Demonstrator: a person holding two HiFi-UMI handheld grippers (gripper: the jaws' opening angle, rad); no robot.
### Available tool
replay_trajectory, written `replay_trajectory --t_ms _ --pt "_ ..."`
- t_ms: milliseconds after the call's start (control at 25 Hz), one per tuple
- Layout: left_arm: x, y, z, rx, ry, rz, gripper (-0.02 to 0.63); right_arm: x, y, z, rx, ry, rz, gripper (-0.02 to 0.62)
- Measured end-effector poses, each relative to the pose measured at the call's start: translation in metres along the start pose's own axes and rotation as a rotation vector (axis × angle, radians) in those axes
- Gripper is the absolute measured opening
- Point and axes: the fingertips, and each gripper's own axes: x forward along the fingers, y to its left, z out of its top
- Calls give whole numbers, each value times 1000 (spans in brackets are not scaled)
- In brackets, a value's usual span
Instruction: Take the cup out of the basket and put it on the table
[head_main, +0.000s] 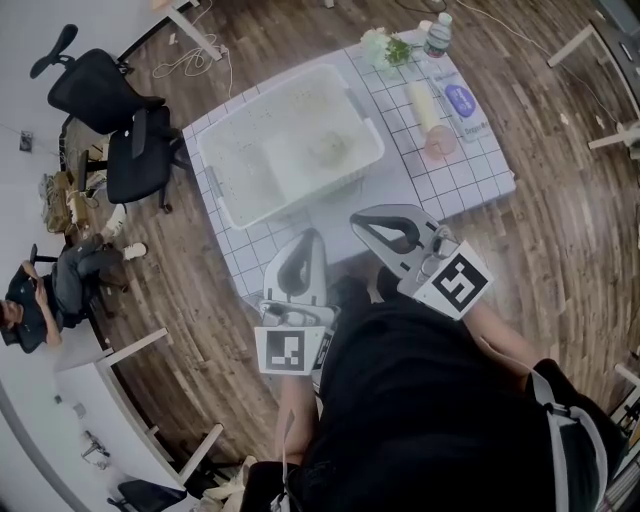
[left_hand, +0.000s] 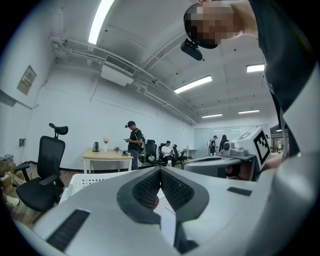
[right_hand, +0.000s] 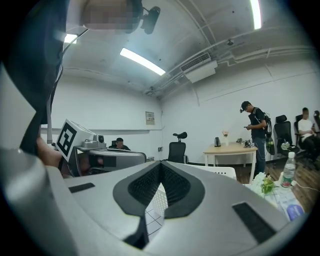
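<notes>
- The left gripper (head_main: 311, 237) had its jaws pressed together with nothing between them; its own view showed the ribbed pads meeting at the tip (left_hand: 160, 170).
- The right gripper (head_main: 356, 221) was likewise closed and empty, pads touching (right_hand: 160, 164).
- Both were held at the near edge of the table (head_main: 470, 182), pointing roughly level toward the white basket (head_main: 300, 195), and neither had reached over its rim.
- The cup (head_main: 327, 150) appeared as a pale, round shape lying inside the basket, right of its middle. It was too blurred to tell whether it stood upright or lay on its side.
- It would probably be light and stiff, with a smooth wall that could slip under hard pads.
- The best hold would likely be across the rim, one jaw inside and one outside, squeezed only gently so that the wall did not buckle.
- The jaws would first need to spread before reaching down over the basket's wall.
</notes>
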Motion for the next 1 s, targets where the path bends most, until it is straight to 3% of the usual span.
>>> replay_trajectory --t_ms 440,720,1000 --pt "-3 35 -3 -2 -4 -25 9 30 9 -4 -24 33 -43 14" --pt "2 52 -3 -2 -2 -45 9 49 -22 -20 -53 152 -118 15" --pt "9 66 -11 -11 15 -66 9 71 -53 -37 -73 270 -135 18"
